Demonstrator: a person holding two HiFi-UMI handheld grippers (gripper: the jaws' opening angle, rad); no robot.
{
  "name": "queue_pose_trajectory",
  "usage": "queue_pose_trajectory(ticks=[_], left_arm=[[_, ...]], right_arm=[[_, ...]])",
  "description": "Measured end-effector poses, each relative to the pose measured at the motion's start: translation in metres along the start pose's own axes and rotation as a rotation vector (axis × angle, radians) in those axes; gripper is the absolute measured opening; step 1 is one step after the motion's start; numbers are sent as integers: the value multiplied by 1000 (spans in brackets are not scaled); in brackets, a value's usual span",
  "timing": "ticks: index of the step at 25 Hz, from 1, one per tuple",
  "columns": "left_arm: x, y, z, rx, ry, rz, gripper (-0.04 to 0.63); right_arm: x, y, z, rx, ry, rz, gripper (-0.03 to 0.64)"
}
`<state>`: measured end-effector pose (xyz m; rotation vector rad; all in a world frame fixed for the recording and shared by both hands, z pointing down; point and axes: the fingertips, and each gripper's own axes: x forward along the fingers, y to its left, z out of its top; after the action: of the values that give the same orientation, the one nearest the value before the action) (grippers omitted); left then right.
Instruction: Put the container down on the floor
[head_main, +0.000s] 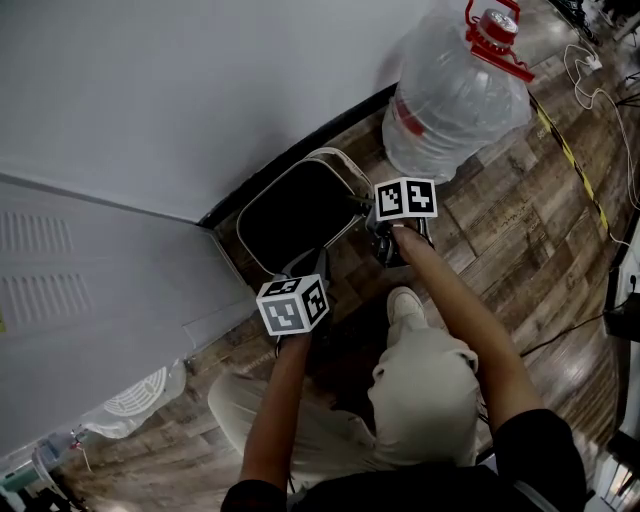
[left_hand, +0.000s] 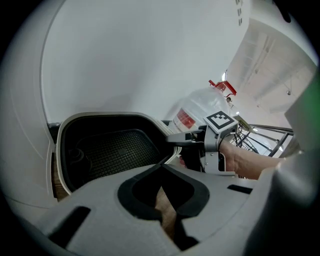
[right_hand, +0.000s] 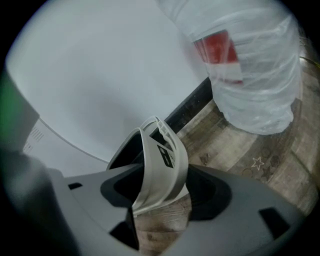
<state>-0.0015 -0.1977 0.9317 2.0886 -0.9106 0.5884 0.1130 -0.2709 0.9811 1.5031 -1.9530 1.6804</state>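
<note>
The container (head_main: 336, 158) is a black bin with a white rim, standing on the wood floor against the wall. My left gripper (head_main: 312, 262) is at its near rim; in the left gripper view the jaws (left_hand: 162, 172) sit narrow on the rim's edge, with the bin's gridded inside (left_hand: 112, 147) beyond. My right gripper (head_main: 372, 215) is at the right-hand rim. In the right gripper view the white rim (right_hand: 160, 165) passes between the jaws of the right gripper (right_hand: 162, 200), with a dark gap beside it. The right gripper (left_hand: 185, 137) also shows from the left gripper view.
A large clear water bottle (head_main: 455, 95) with a red cap stands just right of the bin, close to the right gripper. Behind the bin are the white wall and its dark baseboard (head_main: 300, 150). Cables (head_main: 590, 90) lie at the far right. The person's shoe (head_main: 405, 305) is below the grippers.
</note>
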Motion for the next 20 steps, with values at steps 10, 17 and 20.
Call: queue_pose_trajectory(ticks=[10,17,20], left_arm=[[1,1,-5,-15,-6,-17,12],[1,-3,2,-13,-53,-33,12],[2,-5,1,-12,-50,-33,12]], right_arm=[[3,-2,-3,94,-17,74,265],[3,-4,-4,94,-39,75,282],[2,-4,-3,92,-52,73,288]])
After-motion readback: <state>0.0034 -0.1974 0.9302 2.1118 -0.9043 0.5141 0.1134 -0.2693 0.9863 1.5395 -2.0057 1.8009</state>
